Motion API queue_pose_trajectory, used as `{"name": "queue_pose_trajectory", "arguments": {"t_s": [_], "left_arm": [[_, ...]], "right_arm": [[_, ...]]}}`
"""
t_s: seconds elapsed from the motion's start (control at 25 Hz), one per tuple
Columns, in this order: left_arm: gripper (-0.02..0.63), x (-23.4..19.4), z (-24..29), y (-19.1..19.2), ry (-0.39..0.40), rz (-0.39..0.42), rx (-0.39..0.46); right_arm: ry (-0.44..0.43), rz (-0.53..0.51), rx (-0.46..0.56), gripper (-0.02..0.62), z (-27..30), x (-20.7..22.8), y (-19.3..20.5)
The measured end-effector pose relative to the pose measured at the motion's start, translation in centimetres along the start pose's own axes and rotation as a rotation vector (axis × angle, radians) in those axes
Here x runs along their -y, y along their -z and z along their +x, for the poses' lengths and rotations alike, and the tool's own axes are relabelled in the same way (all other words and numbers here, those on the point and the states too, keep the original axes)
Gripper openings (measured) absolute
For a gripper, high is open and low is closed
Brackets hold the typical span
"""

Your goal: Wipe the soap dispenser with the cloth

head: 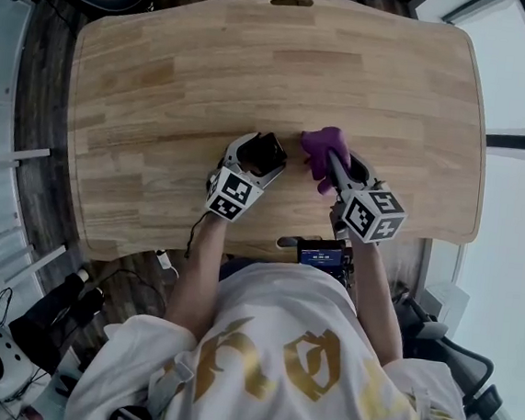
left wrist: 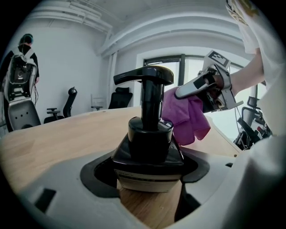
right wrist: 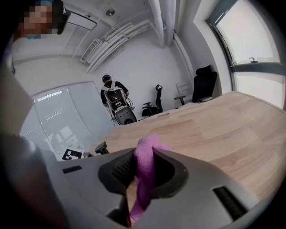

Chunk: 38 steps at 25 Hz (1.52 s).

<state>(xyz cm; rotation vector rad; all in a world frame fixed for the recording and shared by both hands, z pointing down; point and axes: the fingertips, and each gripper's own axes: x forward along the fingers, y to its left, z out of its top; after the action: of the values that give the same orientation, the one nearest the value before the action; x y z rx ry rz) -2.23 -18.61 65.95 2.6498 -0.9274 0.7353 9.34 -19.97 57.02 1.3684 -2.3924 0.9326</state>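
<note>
My left gripper (left wrist: 149, 188) is clamped on the soap dispenser (left wrist: 149, 134), jaws pressed on either side of its base, low on the body. The dispenser is black, upright and standing on the wooden table (head: 165, 75), with its pump spout pointing left in the left gripper view. In the head view it sits near the middle of the table, toward my edge.

My right gripper (head: 334, 161) is closed tight on the cloth (head: 324, 146). The cloth is purple and pinched between the jaw pads. Part of it bunches above the jaws and a tail hangs below. The right gripper is raised off the table, and the cloth hangs just to the right of the pump neck. I can't tell whether they touch. The head view shows a narrow gap between the cloth and the dispenser.

Both my forearms come in from the near table edge, with the grippers side by side. Office chairs (right wrist: 154, 105) stand by the far wall beyond the table. A person (right wrist: 111, 94) stands there too.
</note>
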Motion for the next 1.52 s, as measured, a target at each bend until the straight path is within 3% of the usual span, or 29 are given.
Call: {"name": "queue_pose_trajectory", "arguments": {"t_s": [0.28, 0.68, 1.16, 1.28, 1.52], "left_arm": [[0.359, 0.2, -0.2, -0.7, 0.035, -0.087, -0.016], [0.359, 1.1, -2.6, -2.8, 0.063, -0.087, 0.026], [0.359, 3.5, -8.0, -7.5, 0.151, -0.064, 0.155], [0.359, 3.9, -9.5, -8.5, 0.147, -0.086, 0.194], [0.359, 5.1, -11.8, -9.8, 0.176, -0.049, 0.220]], "right_arm": [[-0.005, 0.001, 0.013, 0.061, -0.4, -0.1, -0.3], [-0.049, -0.005, 0.038, 0.061, -1.1, -2.0, -1.3], [-0.136, -0.046, 0.072, 0.061, -3.3, -6.3, -1.0], [-0.180, -0.045, 0.090, 0.061, -4.2, -7.7, -0.9], [-0.326, -0.038, 0.135, 0.061, -6.1, -11.9, -1.0]]}}
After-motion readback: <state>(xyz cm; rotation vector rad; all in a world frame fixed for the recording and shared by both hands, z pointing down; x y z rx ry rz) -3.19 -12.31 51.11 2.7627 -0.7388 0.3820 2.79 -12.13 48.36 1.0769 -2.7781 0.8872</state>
